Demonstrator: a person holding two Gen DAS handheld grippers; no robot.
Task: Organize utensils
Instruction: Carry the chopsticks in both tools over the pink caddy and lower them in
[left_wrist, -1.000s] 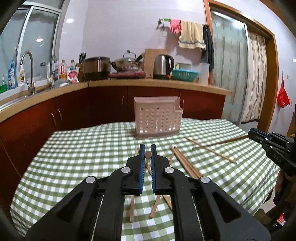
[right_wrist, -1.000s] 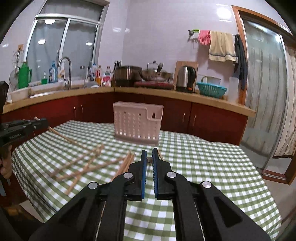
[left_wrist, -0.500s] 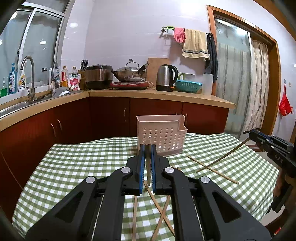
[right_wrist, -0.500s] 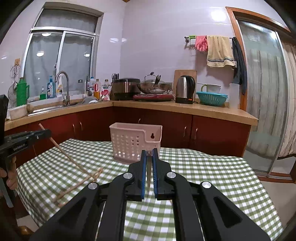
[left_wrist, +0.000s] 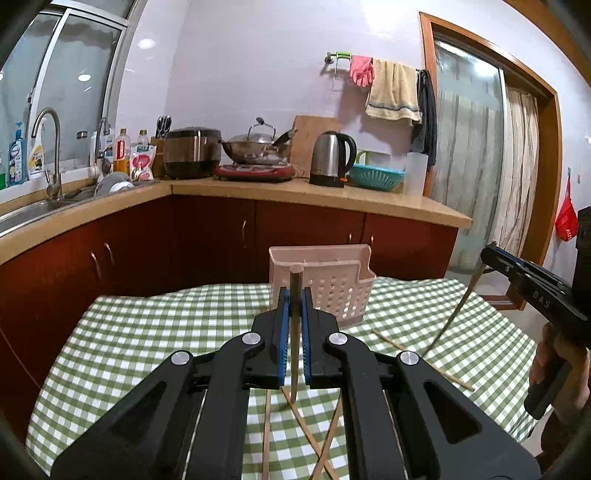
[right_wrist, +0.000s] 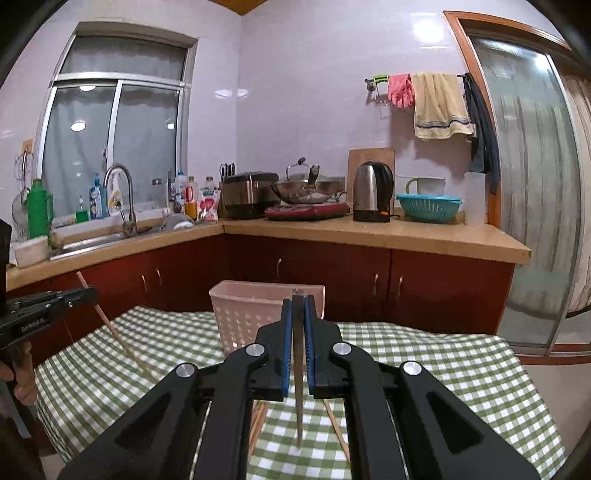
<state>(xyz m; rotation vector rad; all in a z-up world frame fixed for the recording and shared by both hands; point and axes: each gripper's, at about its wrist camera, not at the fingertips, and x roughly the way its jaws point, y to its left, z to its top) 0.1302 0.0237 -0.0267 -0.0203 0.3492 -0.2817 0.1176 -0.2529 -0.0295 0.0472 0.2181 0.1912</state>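
Note:
My left gripper (left_wrist: 294, 295) is shut on a wooden chopstick (left_wrist: 293, 369) that stands nearly upright between its blue pads, lifted off the checked cloth. Just beyond it stands the pink perforated utensil basket (left_wrist: 332, 284). At the right edge of that view, my right gripper (left_wrist: 487, 254) holds another chopstick (left_wrist: 454, 314) hanging at a slant. In the right wrist view, my right gripper (right_wrist: 296, 306) is shut on that chopstick (right_wrist: 298, 406), with the basket (right_wrist: 243, 317) behind it. The left gripper (right_wrist: 92, 294) and its chopstick (right_wrist: 118, 339) show at the left.
Several loose chopsticks (left_wrist: 417, 358) lie on the green checked tablecloth (left_wrist: 147, 332), some under my left gripper (left_wrist: 266, 424). Behind the table runs a kitchen counter (left_wrist: 332, 199) with a kettle, a wok and a sink. A hand (left_wrist: 569, 373) holds the right gripper's handle.
Both grippers have risen from the table, each carrying a chopstick up off the cloth. The basket now sits lower and closer in both views.

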